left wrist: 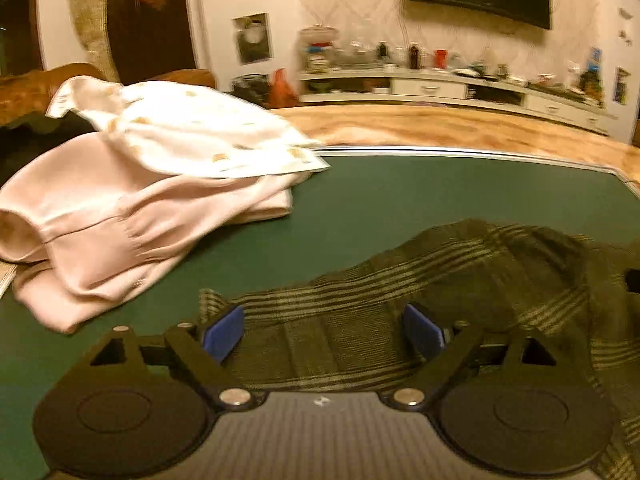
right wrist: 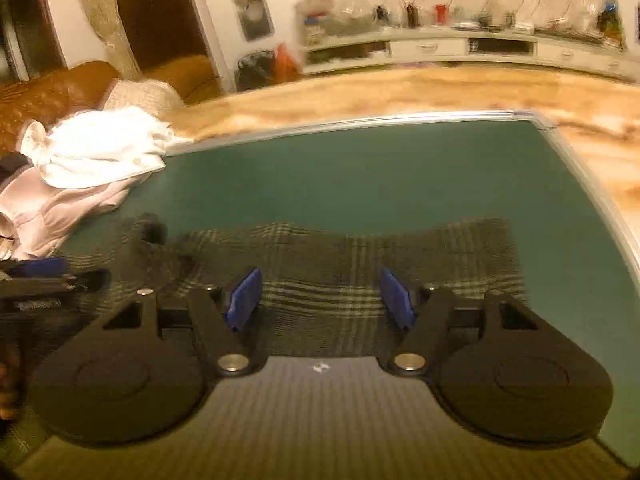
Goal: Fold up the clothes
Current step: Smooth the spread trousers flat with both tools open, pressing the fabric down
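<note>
A dark green plaid garment (left wrist: pixel 460 280) lies rumpled on the green mat (left wrist: pixel 400 196). My left gripper (left wrist: pixel 323 332) hovers over its left part, wide open, blue pads (left wrist: pixel 224 330) apart with only cloth below. In the right wrist view the same plaid garment (right wrist: pixel 340 264) spreads across the mat (right wrist: pixel 360 168), and my right gripper (right wrist: pixel 320 296) is open above it. The left gripper (right wrist: pixel 40 276) shows at that view's left edge, over the garment's left end.
A pink garment (left wrist: pixel 100 240) with a white patterned one (left wrist: pixel 192 132) on top is piled at the mat's left; the same pile (right wrist: pixel 80 168) shows in the right view. A wooden tabletop (left wrist: pixel 440 124) surrounds the mat. A brown sofa (right wrist: pixel 60 88) and TV cabinet (left wrist: pixel 460 88) stand beyond.
</note>
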`<act>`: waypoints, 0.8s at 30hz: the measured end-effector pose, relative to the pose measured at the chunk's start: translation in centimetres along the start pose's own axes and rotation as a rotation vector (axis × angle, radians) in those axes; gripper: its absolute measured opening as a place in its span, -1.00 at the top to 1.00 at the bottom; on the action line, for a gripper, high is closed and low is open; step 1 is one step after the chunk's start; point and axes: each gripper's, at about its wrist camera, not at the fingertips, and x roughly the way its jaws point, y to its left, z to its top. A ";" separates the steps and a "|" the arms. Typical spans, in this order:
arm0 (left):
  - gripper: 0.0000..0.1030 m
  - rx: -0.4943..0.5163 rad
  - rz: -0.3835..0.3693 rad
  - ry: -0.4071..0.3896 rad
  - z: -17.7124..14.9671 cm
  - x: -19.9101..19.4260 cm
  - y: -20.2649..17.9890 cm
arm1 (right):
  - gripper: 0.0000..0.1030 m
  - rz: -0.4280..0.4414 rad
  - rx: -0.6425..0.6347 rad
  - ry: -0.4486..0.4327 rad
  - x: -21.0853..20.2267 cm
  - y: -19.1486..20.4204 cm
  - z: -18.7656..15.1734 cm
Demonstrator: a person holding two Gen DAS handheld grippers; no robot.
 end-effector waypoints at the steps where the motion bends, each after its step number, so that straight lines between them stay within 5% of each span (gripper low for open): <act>1: -0.77 -0.006 0.025 -0.001 -0.1 0.0 0.4 | -0.41 -0.075 -0.021 0.000 -0.1 0.2 -0.3; 4: -0.86 -0.002 0.050 -0.006 -0.1 -0.2 1.0 | -0.41 -0.183 0.036 -0.006 -1.0 0.1 -1.2; 7: -0.91 0.010 0.054 -0.012 -0.1 -0.3 1.4 | -0.44 -0.118 0.107 -0.030 -3.4 -0.8 -2.1; 10: -0.71 0.021 0.056 -0.017 -0.1 -0.5 1.7 | -0.45 -0.091 0.207 -0.106 -6.6 -3.9 -2.3; 15: -0.66 0.024 -0.036 -0.042 0.7 -0.8 1.2 | -0.47 0.113 0.416 0.067 -4.9 -12.3 -2.0; 18: -0.68 0.028 -0.096 -0.053 1.4 -0.7 1.0 | -0.47 0.235 0.406 0.091 -4.2 -13.7 -1.7; 21: -0.71 0.056 -0.081 -0.035 1.3 0.0 0.7 | -0.47 0.303 0.346 0.107 -3.4 -12.8 -1.1; 22: -0.71 0.048 -0.070 -0.025 1.1 0.3 1.0 | -0.45 0.297 0.319 0.108 -3.3 -12.4 -0.9; 24: -0.76 0.029 -0.048 -0.007 0.8 0.9 1.6 | 0.09 0.257 0.277 0.120 -3.3 -12.0 -0.5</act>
